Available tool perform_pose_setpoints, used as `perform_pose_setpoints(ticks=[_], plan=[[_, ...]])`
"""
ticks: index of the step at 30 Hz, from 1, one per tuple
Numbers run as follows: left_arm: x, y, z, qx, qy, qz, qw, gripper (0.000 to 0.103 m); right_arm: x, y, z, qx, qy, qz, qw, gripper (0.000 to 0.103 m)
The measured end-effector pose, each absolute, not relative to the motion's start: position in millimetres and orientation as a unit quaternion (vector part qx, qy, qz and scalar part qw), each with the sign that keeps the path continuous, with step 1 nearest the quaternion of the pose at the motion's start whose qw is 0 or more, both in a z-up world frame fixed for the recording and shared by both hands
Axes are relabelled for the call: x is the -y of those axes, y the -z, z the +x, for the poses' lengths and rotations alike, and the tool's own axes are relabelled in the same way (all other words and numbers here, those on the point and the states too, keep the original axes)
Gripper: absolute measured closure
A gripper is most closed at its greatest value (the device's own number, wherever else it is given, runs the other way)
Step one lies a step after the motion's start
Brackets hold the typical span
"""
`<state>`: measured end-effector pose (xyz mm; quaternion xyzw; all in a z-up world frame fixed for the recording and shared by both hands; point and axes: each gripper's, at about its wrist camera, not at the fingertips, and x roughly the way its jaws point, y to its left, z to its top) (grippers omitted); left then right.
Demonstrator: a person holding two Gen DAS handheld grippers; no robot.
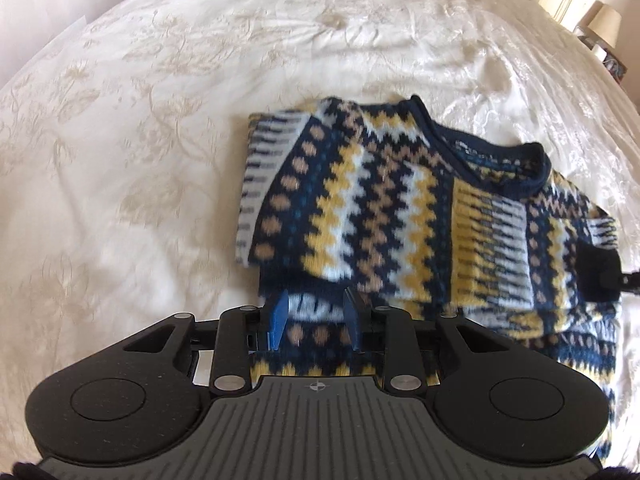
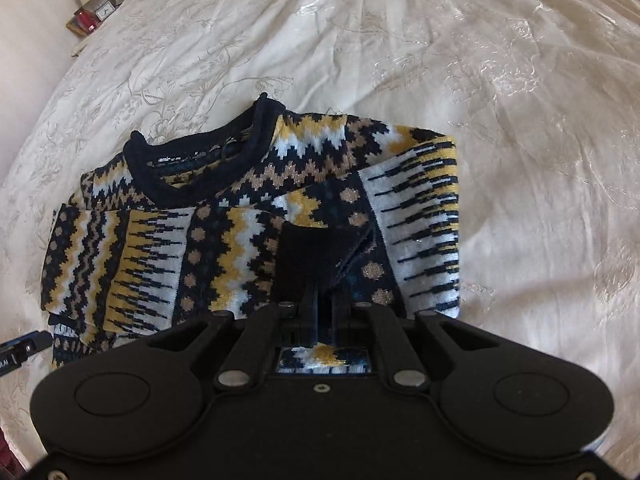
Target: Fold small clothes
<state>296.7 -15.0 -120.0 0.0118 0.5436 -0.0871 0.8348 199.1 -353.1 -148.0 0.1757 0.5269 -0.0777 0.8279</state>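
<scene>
Sweater (image 1: 384, 208) on bedspread (image 1: 140, 140), left tool (image 1: 316, 316) agape over hem, right tool (image 2: 325, 312) pinching cuff.

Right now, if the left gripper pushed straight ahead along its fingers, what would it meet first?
The patterned knit sweater. The left gripper has its jaws apart with the sweater's near edge between them, so going forward would likely bunch that folded knit first. Beyond it lies only the cream bedspread; depth is unclear.
</scene>
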Motion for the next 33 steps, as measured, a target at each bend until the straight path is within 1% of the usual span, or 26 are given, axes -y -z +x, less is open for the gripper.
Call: perform_pose_setpoints(ticks=[5, 11, 15, 19, 20, 21, 23, 25, 27, 30, 31, 32, 33], plan=[[20.2, 121.6, 324.1, -0.536, 0.084, 0.018, 0.840, 0.074, 355.0, 145.4, 196.1, -0.519, 0.085, 0.181, 0.831, 0.090], [20.3, 120.2, 342.5, -0.526, 0.085, 0.021, 0.846, 0.073, 355.9, 118.4, 186.6, -0.482, 0.104, 0.155, 0.856, 0.091], [22.0, 137.0, 354.8, -0.542, 0.072, 0.041, 0.836, 0.073, 372.7, 144.3, 193.1, -0.509, 0.129, 0.188, 0.830, 0.090], [15.9, 158.0, 362.6, -0.561, 0.057, 0.064, 0.824, 0.073, 368.1, 157.3, 198.4, -0.523, 0.127, 0.170, 0.825, 0.085], [13.6, 162.5, 364.2, -0.565, 0.055, 0.064, 0.821, 0.069, 367.9, 161.1, 198.8, -0.528, 0.129, 0.167, 0.823, 0.082], [10.0, 166.1, 364.9, -0.566, 0.052, 0.064, 0.820, 0.065, 368.8, 166.1, 198.1, -0.533, 0.134, 0.166, 0.819, 0.082], [4.6, 170.5, 367.0, -0.567, 0.052, 0.059, 0.820, 0.055, 371.8, 174.2, 195.2, -0.538, 0.141, 0.168, 0.814, 0.086], [1.4, 171.6, 367.9, -0.566, 0.052, 0.058, 0.820, 0.050, 373.5, 179.5, 193.4, -0.537, 0.141, 0.170, 0.814, 0.087], [0.1, 170.7, 367.4, -0.566, 0.053, 0.059, 0.820, 0.049, 372.3, 180.3, 193.9, -0.537, 0.139, 0.163, 0.816, 0.086], [-0.2, 160.7, 365.5, -0.561, 0.049, 0.056, 0.825, 0.049, 369.0, 177.2, 195.3, -0.537, 0.140, 0.153, 0.818, 0.080], [1.0, 155.3, 363.9, -0.554, 0.050, 0.057, 0.829, 0.049, 368.7, 174.4, 194.7, -0.534, 0.143, 0.154, 0.819, 0.071], [1.9, 150.1, 362.5, -0.547, 0.053, 0.058, 0.834, 0.049, 368.8, 170.8, 193.8, -0.529, 0.148, 0.155, 0.821, 0.055], [3.4, 144.9, 361.7, -0.539, 0.057, 0.060, 0.838, 0.049, 369.2, 166.7, 192.3, -0.522, 0.152, 0.157, 0.825, 0.050]])
